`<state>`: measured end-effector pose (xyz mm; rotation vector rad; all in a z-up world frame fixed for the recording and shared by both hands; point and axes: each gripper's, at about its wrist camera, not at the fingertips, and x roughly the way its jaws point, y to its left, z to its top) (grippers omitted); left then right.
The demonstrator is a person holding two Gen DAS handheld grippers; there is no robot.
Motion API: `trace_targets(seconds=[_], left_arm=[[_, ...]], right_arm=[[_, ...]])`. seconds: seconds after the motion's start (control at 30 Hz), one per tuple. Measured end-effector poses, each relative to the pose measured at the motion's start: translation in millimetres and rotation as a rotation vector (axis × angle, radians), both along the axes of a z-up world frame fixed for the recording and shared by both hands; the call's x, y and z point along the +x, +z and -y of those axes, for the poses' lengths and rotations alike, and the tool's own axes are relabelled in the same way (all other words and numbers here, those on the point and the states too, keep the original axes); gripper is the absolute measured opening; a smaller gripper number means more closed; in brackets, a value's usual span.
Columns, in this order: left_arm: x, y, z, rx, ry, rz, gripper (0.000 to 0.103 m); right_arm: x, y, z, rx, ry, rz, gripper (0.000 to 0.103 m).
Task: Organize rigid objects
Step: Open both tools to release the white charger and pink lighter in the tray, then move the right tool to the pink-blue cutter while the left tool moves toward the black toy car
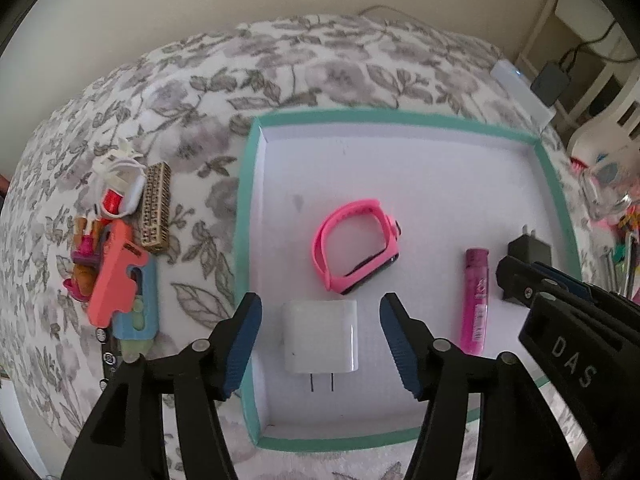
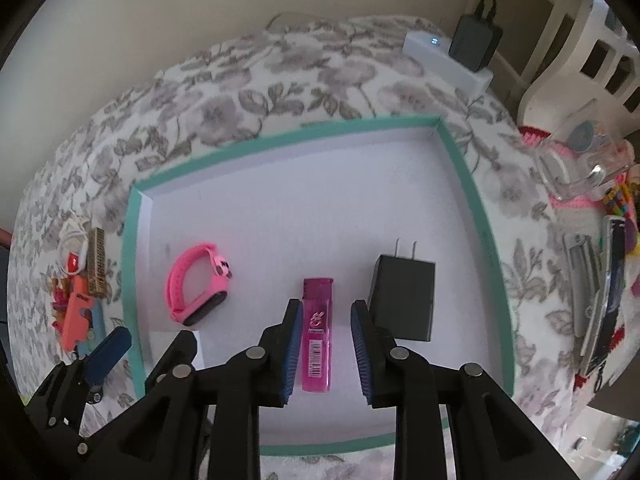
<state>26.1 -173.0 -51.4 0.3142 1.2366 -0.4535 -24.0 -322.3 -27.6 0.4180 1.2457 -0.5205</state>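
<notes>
Left wrist view, lower centre of frame: left gripper (image 1: 320,344) spread wide, its blue pads either side of a white charger (image 1: 320,336) lying flat inside the teal-rimmed tray (image 1: 400,117), prongs pointing toward the bottom of the frame, no pad touching it. Just above, mid-frame, a pink watch (image 1: 354,245) resting on its side, band looped shut. Right of centre, a pink lighter (image 1: 475,300) lying lengthwise, and beyond it a black charger (image 1: 529,246) partly hidden behind the right gripper (image 1: 520,280) entering from the right edge. Left of the tray, on the floral cloth (image 1: 320,60): a heap of small items not yet sorted, among them a coral-coloured plastic piece (image 1: 114,276), a gold studded block (image 1: 156,210) and a white cable bundle (image 1: 120,176). Right wrist view, lower centre: right gripper likewise parted, straddling the lighter without contact, black charger just to its right, prongs toward the top of the frame. Judged from appearance: both chargers hard, boxy and light, best taken across the flat opposing sides and clear of the prongs; smooth white casing likely somewhat slippery, so a square, centred pinch advisable. Lighter slim, rigid and glossy, apt to roll or twist, best clamped at mid-length across the body. Watch band flexible, so better held at the stiff case than at the loop.
</notes>
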Motion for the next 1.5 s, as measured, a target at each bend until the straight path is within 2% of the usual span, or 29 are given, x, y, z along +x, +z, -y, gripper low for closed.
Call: trace_targets(seconds=[0.27, 0.33, 0.6, 0.67, 0.7, 0.77, 0.8, 0.9, 1.0, 1.07, 1.23, 1.37, 1.5], left_arm=[[10.9, 16.3, -16.6, -0.026, 0.071, 0.035, 0.064], [14.8, 18.7, -22.6, -0.025, 0.102, 0.042, 0.070], [28.3, 22.5, -45.7, -0.008, 0.205, 0.056, 0.071], [32.0, 21.7, -52.3, -0.003, 0.237, 0.052, 0.075], [33.0, 21.4, -55.7, 0.001, 0.253, 0.051, 0.080], [35.6, 21.0, -60.7, 0.007, 0.276, 0.051, 0.081], [36.5, 20.8, -63.6, 0.012, 0.290, 0.052, 0.081], [41.6, 18.2, -73.2, 0.043, 0.330, 0.050, 0.086], [46.0, 14.1, -82.3, 0.071, 0.363, 0.041, 0.090], [48.3, 13.4, -88.0, 0.073, 0.381, 0.037, 0.091], [52.8, 13.7, -100.9, 0.061, 0.420, 0.024, 0.094], [55.7, 12.6, -106.7, 0.055, 0.434, 0.012, 0.094], [58.2, 12.5, -111.5, 0.053, 0.446, 0.011, 0.094]], right_arm=[[-1.4, 20.0, -2.3, -0.035, -0.003, 0.041, 0.028], [-1.0, 20.5, -2.6, -0.039, -0.002, 0.041, 0.028], [3.8, 9.2, -9.7, -0.048, 0.023, 0.004, 0.028], [5.5, 8.0, -12.6, -0.057, 0.032, -0.003, 0.028], [6.6, 7.3, -14.7, -0.063, 0.038, -0.006, 0.028], [8.7, 5.8, -19.2, -0.074, 0.051, -0.014, 0.036], [9.7, 5.4, -21.1, -0.080, 0.056, -0.017, 0.042], [13.4, 3.9, -27.7, -0.100, 0.077, -0.025, 0.048], [16.2, 2.4, -33.3, -0.118, 0.095, -0.031, 0.060], [17.6, 1.8, -36.9, -0.126, 0.106, -0.031, 0.062], [20.3, 0.3, -42.4, -0.139, 0.124, -0.031, 0.075], [21.2, -0.6, -45.7, -0.150, 0.137, -0.032, 0.079], [21.7, -1.5, -49.2, -0.157, 0.150, -0.033, 0.090]])
